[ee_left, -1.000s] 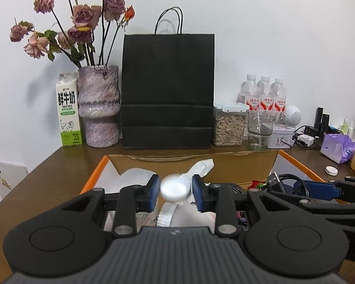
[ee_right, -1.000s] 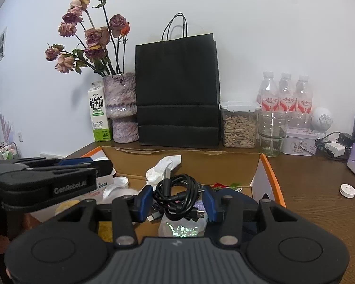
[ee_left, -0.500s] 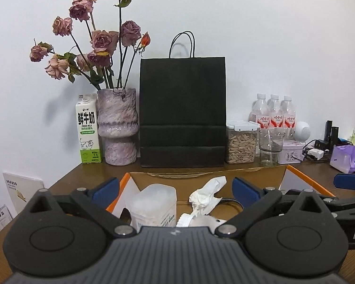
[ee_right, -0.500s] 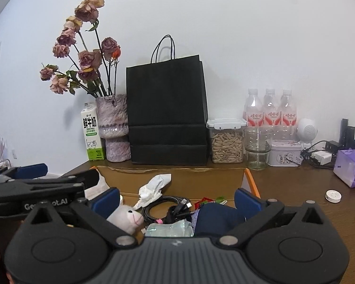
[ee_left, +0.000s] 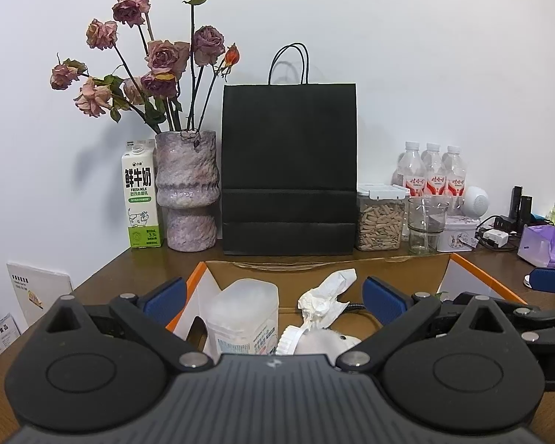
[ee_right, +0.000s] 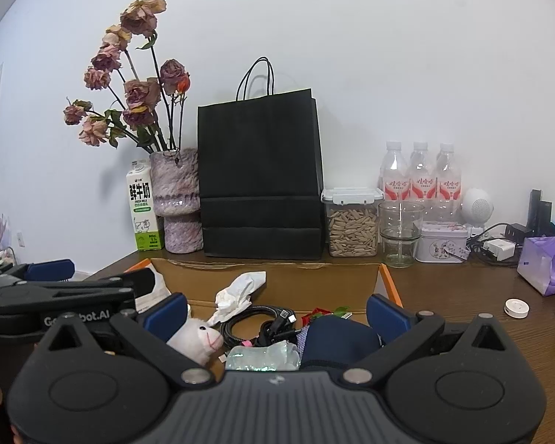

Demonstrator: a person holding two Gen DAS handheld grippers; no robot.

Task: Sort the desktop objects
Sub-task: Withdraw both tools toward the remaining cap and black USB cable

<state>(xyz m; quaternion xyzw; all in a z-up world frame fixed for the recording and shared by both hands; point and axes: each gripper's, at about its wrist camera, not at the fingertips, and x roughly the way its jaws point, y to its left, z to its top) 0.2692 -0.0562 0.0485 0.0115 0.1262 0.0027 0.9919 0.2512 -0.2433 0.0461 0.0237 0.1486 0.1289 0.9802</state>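
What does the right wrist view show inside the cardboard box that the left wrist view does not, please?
Only the right wrist view shows the coiled black cable and the whole face of the white plush toy. Only the left wrist view shows the translucent plastic container. Both show the crumpled tissue, the cardboard box and the black paper bag behind it.

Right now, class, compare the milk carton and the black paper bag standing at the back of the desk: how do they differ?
The milk carton is white and green with printed lettering and a cow; the black paper bag is plain black. The carton is narrow and shorter, while the bag is wider and taller. The bag has thin loop handles on top; the carton has a gabled top. Both stand upright against the wall, flanking the vase.
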